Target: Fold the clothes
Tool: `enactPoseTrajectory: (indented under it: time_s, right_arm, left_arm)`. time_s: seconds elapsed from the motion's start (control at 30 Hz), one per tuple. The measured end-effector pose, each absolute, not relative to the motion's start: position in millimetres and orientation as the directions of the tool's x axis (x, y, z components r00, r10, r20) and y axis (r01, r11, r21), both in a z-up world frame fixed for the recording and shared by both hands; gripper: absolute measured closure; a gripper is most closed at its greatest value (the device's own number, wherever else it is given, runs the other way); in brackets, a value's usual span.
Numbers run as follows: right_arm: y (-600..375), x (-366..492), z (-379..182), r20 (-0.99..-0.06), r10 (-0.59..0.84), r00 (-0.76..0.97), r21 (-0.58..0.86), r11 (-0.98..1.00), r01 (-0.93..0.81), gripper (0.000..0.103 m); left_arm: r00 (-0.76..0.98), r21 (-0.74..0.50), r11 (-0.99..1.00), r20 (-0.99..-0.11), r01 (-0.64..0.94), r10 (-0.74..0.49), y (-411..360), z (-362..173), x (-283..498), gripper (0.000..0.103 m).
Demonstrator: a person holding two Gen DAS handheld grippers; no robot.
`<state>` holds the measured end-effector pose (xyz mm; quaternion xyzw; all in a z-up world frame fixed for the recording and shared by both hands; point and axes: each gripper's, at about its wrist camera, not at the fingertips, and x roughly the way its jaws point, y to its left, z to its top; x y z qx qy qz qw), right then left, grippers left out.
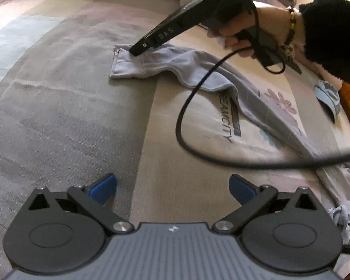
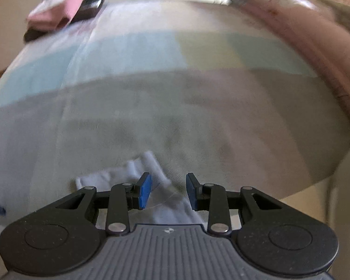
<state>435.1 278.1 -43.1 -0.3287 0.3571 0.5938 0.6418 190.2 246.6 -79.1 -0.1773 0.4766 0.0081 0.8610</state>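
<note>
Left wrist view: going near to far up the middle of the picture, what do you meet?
Left gripper, jaws wide open and empty → black cable → pale lavender garment → tip of the right gripper at the garment's far end.

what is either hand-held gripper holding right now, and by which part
Nothing. The left hand-held gripper is wide open over bare bedding. The right hand-held gripper is open above the pale sleeve, pads not pressing it.

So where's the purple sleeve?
Left wrist view: the sleeve lies flat on the bed, upper middle, under the right gripper's tip.
</note>
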Motion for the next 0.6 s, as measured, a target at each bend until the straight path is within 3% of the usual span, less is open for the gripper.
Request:
enactPoseTrajectory:
  time_s: [0.03,0.13,0.27,0.37,0.6]
  right_arm:
    - [280,434,-44,-0.849,0.529,0.018,0.019,0.064,-0.998,0.088]
    - [282,435,-39,-0.842,0.538,0.033,0.027,0.103,-0.994,0.094]
    - [280,452,-22,-0.777,0.598,0.197,-0.018,0.292,-0.956,0.094]
    - [279,470,-11,-0.770,0.587,0.252,0.007,0.402,-0.915,0.088]
    - [275,439,-20,-0.837,0.540,0.092,0.044,0.233,-0.972,0.079]
  left_arm:
    - [0.548,-0.301,0.936,-0.822,-0.183,-0.157,247,-79,190,0.001]
    - [0.550,-0.309,0.934,-0.818,-0.178,-0.166,249,-79,191,0.001]
    - [0.553,-0.313,0.935,-0.815,-0.165,-0.175,251,-77,197,0.001]
    - [0.558,-0.317,0.936,-0.810,-0.154,-0.182,254,-75,202,0.001]
    - [0.562,-0.328,0.935,-0.802,-0.132,-0.202,257,-76,209,0.001]
